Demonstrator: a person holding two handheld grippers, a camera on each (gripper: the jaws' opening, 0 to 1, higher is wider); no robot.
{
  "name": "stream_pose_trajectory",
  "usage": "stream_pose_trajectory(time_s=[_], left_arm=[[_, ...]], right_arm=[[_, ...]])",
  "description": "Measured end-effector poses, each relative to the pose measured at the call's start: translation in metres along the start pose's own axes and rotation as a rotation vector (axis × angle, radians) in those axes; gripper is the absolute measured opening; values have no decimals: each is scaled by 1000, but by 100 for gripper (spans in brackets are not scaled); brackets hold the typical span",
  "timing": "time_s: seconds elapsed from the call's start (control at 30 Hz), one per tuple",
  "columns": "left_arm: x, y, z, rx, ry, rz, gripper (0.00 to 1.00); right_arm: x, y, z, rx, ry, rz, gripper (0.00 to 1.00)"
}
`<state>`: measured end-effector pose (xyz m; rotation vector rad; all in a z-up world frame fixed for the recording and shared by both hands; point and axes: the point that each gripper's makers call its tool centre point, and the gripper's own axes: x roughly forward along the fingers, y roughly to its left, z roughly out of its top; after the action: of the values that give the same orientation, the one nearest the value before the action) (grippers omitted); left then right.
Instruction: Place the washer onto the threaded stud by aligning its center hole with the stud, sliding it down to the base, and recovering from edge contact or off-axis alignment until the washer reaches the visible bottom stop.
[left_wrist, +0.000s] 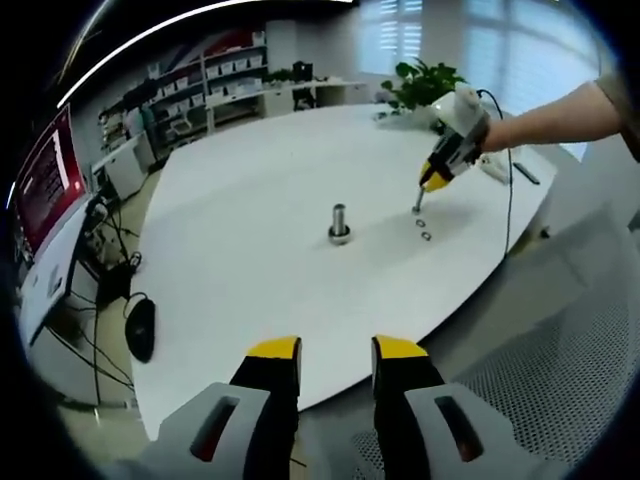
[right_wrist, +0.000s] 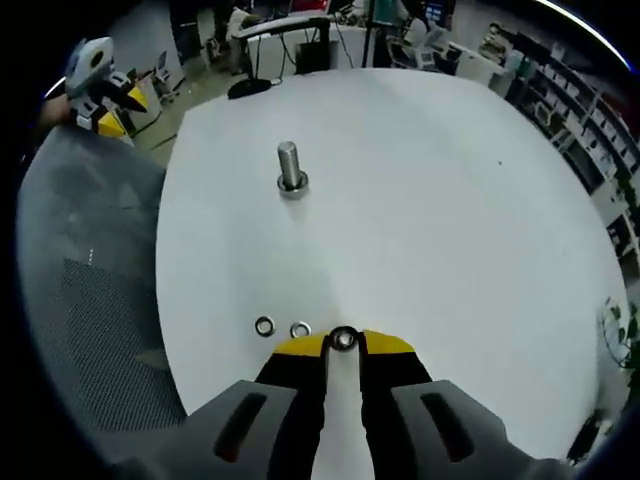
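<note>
A steel threaded stud stands upright on its base in the middle of the white table. In the right gripper view the stud is well ahead of my right gripper, whose yellow-tipped jaws are shut on a small washer at their tips. Two more washers lie flat on the table just left of those tips. Seen from the left gripper view, my right gripper points down at the table to the right of the stud, above the loose washers. My left gripper is open over the near table edge, holding nothing.
A person's arm holds the right gripper, and its cable trails over the table. A mesh chair sits by the table edge. Potted plants, shelves and a desk with monitors ring the table.
</note>
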<state>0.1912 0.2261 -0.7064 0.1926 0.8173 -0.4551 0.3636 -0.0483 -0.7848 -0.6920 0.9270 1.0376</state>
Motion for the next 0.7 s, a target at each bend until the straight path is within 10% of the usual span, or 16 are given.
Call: stream_pose_trajectory(time_s=[0.7], left_arm=[[2,-1,-4,6,20,-8,26]], right_arm=[[40,-5,-24,49,109,31,14]])
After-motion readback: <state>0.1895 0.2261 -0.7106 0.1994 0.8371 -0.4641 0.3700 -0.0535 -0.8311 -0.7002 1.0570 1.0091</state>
